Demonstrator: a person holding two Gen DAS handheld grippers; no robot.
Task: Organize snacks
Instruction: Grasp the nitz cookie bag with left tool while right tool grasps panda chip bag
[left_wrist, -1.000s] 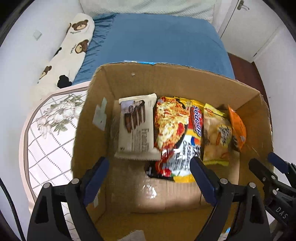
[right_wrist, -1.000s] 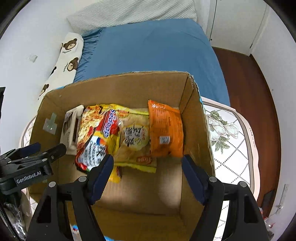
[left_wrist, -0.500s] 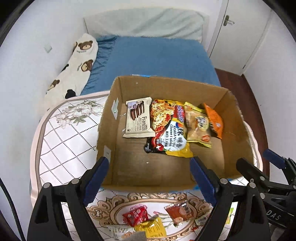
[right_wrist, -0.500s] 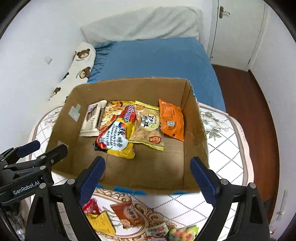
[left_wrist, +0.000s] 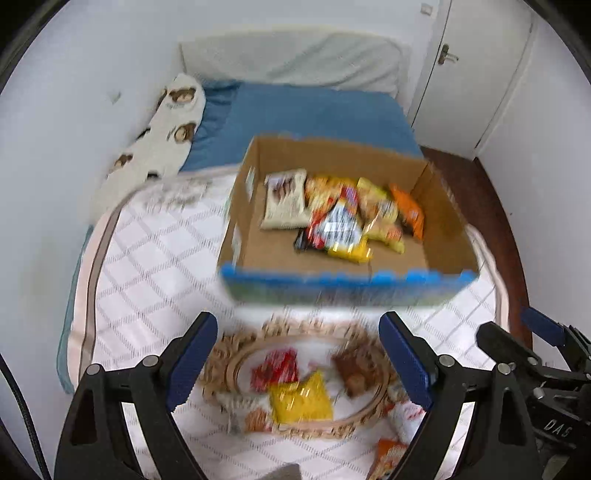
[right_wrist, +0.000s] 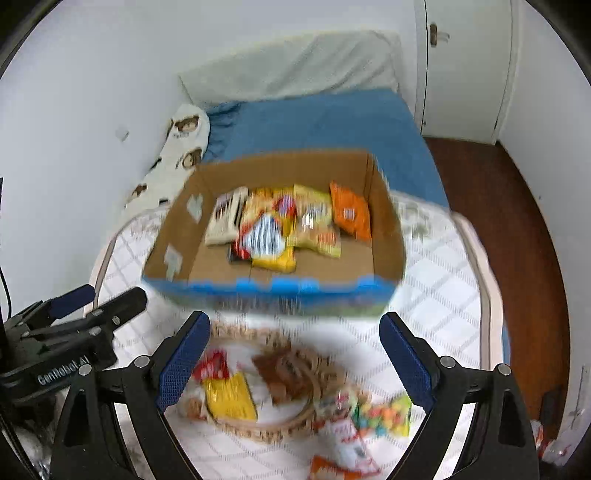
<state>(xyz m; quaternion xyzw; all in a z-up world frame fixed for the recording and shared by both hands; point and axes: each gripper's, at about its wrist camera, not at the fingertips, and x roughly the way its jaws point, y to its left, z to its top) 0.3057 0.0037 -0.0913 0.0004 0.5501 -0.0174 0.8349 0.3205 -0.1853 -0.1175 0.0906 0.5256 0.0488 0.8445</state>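
From the left wrist camera, the left gripper (left_wrist: 297, 356) hangs above a round table covered in a white quilted cloth (left_wrist: 155, 266), its blue-padded fingers (left_wrist: 192, 354) spread wide with nothing between them. Beyond the fingertips stands an open cardboard box (left_wrist: 439, 225) with a blue front edge; four snack packets lie in a row along its far side: a white biscuit packet (left_wrist: 284, 205), a red-and-yellow noodle packet (left_wrist: 334, 227), a yellow packet (left_wrist: 380, 218) and an orange packet (left_wrist: 408, 210). Nearer the camera, loose snacks rest on the cloth inside an ornate printed ring: a red packet (left_wrist: 275, 369), a yellow sachet (left_wrist: 301, 397) and a brown packet (left_wrist: 354, 369), all smeared by motion blur. The right gripper (left_wrist: 532, 343) shows at the right edge. A blue bed (left_wrist: 306, 114) and a bear-print bolster (left_wrist: 162, 136) lie behind the table.

From the right wrist camera, the right gripper (right_wrist: 293, 356) is likewise open wide and empty above the table. The cardboard box (right_wrist: 384, 229) sits past its fingertips, holding the same four packets, the orange packet (right_wrist: 351, 214) at the right end. On the cloth below lie the red packet (right_wrist: 212, 367), the yellow sachet (right_wrist: 229, 398), the brown packet (right_wrist: 288, 373) and a bag of multicoloured sweets (right_wrist: 384, 413), with further blurred wrappers toward the bottom edge. The left gripper (right_wrist: 99, 299) enters from the left, its fingers apart.
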